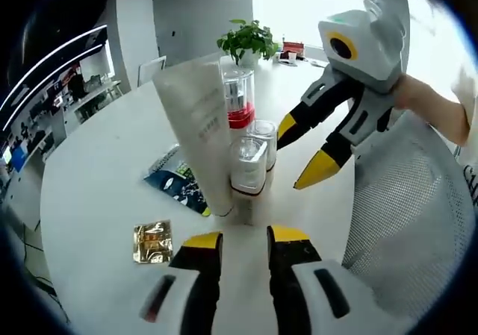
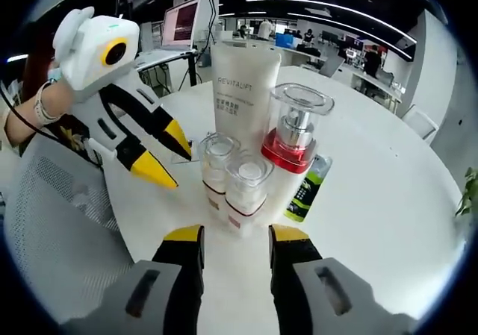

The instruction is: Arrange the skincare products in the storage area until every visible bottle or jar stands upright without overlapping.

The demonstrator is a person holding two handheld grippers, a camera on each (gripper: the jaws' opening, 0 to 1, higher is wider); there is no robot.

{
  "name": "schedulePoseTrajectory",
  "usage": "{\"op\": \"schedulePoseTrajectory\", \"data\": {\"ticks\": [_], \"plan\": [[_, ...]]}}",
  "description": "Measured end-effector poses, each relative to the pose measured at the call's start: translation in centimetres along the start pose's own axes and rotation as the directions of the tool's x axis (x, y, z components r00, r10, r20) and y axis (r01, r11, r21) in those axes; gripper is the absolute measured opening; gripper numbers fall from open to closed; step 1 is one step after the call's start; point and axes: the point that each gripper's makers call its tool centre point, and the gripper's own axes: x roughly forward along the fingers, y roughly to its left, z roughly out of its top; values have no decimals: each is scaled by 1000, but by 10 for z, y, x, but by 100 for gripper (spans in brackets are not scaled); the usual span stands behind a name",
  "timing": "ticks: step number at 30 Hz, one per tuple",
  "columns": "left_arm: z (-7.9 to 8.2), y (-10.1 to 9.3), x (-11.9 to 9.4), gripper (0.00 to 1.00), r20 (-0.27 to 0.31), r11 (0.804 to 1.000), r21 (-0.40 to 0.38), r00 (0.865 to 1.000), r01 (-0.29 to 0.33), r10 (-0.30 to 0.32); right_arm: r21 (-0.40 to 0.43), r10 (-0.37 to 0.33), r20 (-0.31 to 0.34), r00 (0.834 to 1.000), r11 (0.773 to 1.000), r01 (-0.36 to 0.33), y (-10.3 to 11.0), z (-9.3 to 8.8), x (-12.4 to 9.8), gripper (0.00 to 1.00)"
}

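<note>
From the left gripper view, the left gripper (image 1: 244, 239) sits low over the round white table (image 1: 89, 201), its yellow-tipped jaws parted with bare tabletop between them, holding nothing. Just beyond the jaws is the cluster of skincare products, all standing upright and packed close together. Take the tall white tube (image 1: 196, 130) as the marker: it stands on its cap and leans slightly. Right against it, on the side toward the other gripper, are two small clear-capped bottles (image 1: 248, 163), one behind the other, and behind those a pump bottle with a red collar (image 1: 238, 96) under a clear cover. At the tube's foot a dark printed sachet (image 1: 175, 182) lies flat, partly tucked behind it, and nearer the left gripper a small gold foil packet (image 1: 152, 241) lies flat, apart from the tube. The right gripper (image 1: 310, 150) hangs beside the small bottles, jaws spread, gripping nothing; a person's hand (image 1: 418, 96) holds it. A mesh chair back (image 1: 418, 215) stands beside the table. Farther back, beyond the tube, a potted plant (image 1: 246, 40) sits at the table's far side.

In the right gripper view, the right gripper (image 2: 235, 244) likewise has its jaws apart and empty, the tube (image 2: 243, 89) reading REVITALIFT behind the bottles, and a green-and-black sachet (image 2: 305, 189) leaning beside the pump bottle (image 2: 293, 152).
</note>
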Motion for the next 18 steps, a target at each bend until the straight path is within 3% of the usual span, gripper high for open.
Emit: {"op": "schedulePoseTrajectory", "data": {"ticks": [9,18], "plan": [[7,4,-21,36,40,999,-49,999,-16,18,1,0,18,1000,1000,0,3,8,-10,45],[15,11,-42,46,63,998,-47,997,-46,49,1,-19,46,999,1000,19,4,22,-27,60]]}}
